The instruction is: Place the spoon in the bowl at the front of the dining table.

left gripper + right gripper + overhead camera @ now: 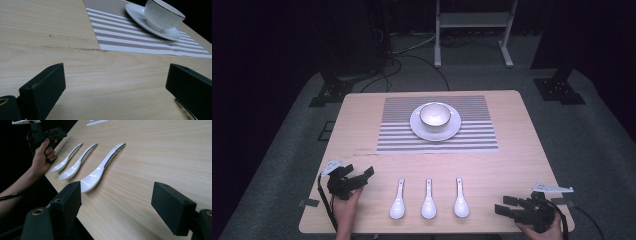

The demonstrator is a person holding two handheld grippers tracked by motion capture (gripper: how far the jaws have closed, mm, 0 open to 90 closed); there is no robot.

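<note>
Three white spoons lie side by side near the table's front edge: left spoon (397, 200), middle spoon (428, 200), right spoon (460, 198). Further back a white bowl (434, 115) stands on a white plate (451, 131), which rests on a striped placemat (402, 125). My left gripper (363, 177) is open just left of the spoons, with nothing between its jaws. My right gripper (506, 205) is open at the front right corner and points at the right spoon (100, 171). The left gripper view looks between its open jaws (115, 75) toward the bowl (162, 15).
The wooden table (522, 150) stands on grey carpet. Behind it are a white frame's legs (438, 50), black stand feet (329, 92) and cables. The right gripper view has the other hand (43, 155) holding the left gripper beyond the spoons, by the table edge.
</note>
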